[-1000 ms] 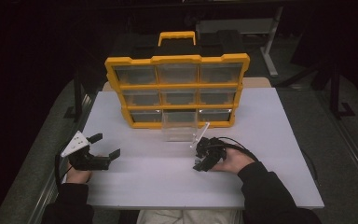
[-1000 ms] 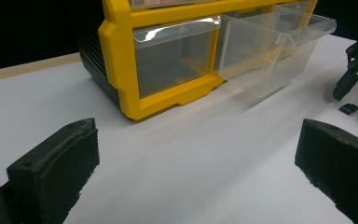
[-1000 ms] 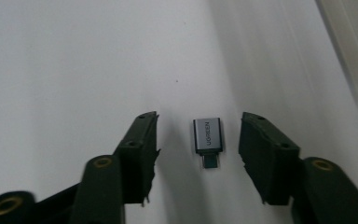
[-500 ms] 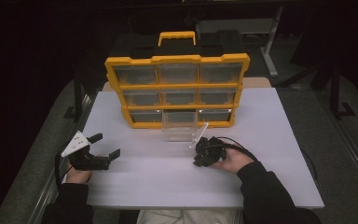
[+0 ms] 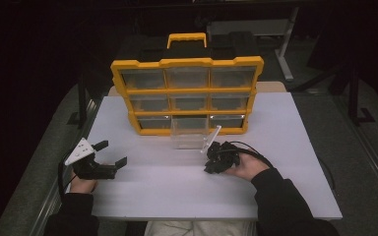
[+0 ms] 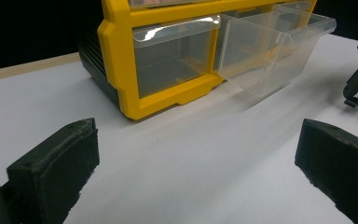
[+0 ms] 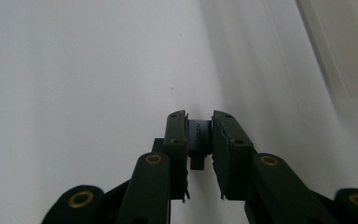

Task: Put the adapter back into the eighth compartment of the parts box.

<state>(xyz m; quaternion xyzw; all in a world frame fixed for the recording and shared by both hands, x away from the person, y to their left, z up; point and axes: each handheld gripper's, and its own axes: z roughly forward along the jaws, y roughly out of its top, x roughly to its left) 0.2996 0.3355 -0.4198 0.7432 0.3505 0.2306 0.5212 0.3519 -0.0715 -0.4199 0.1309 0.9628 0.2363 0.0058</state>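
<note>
Two grippers rest on a white bench in a dark room: right gripper (image 7: 199, 135) clamps a small black block (image 7: 199, 140) beside the pulled-out clear plastic drawer (image 5: 191, 133); left gripper (image 5: 109, 155) gapes empty.

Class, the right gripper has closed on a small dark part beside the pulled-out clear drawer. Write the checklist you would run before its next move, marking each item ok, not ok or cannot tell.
1. Small dark block-shaped part sits between the right gripper pads: ok; the jaws have just been closing on it.
2. Part lifted off the white tabletop: cannot tell.
3. Clear plastic drawer pulled out of the yellow-framed organiser bottom row: ok.
4. Drawer free of other contents: cannot tell.
5. Left gripper open and apart from the drawer: ok.
6. Path from right gripper to drawer unobstructed: ok, judging from the high view.
</note>
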